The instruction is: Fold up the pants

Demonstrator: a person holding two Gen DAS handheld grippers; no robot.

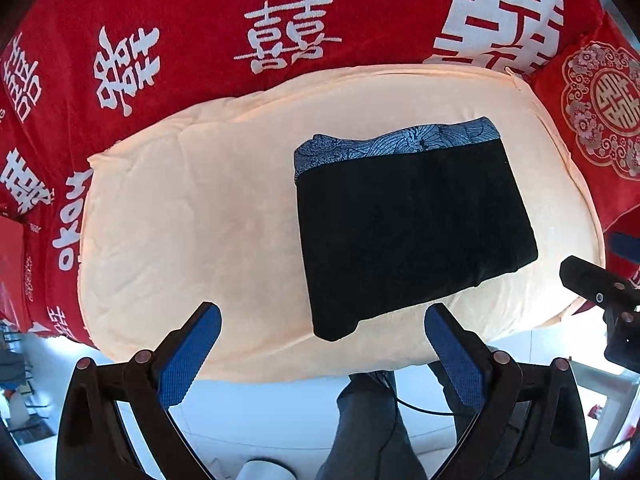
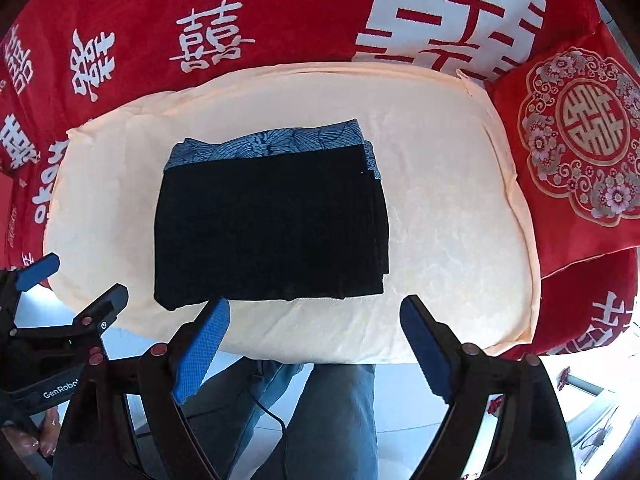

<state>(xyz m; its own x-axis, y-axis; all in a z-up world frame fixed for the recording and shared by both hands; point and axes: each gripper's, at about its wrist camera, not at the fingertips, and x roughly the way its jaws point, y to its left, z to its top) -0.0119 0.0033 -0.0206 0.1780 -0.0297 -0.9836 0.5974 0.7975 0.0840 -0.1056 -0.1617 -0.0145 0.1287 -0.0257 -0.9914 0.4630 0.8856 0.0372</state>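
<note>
The black pants [image 1: 412,232] lie folded into a compact rectangle on a cream cloth [image 1: 192,220], with a blue patterned band [image 1: 396,140] showing along the far edge. They also show in the right wrist view [image 2: 272,232]. My left gripper [image 1: 322,322] is open and empty, held above the near edge of the cloth, left of the pants' near corner. My right gripper [image 2: 316,316] is open and empty just in front of the pants' near edge. The right gripper shows at the right edge of the left wrist view [image 1: 600,292]; the left gripper shows at the left of the right wrist view [image 2: 76,284].
A red bedspread with white characters [image 1: 280,8] covers the bed beyond the cream cloth [image 2: 440,200]. A red embroidered cushion [image 2: 580,152] lies at the right. The person's jeans-clad legs [image 2: 332,420] and a black cable stand below the bed edge over a white floor.
</note>
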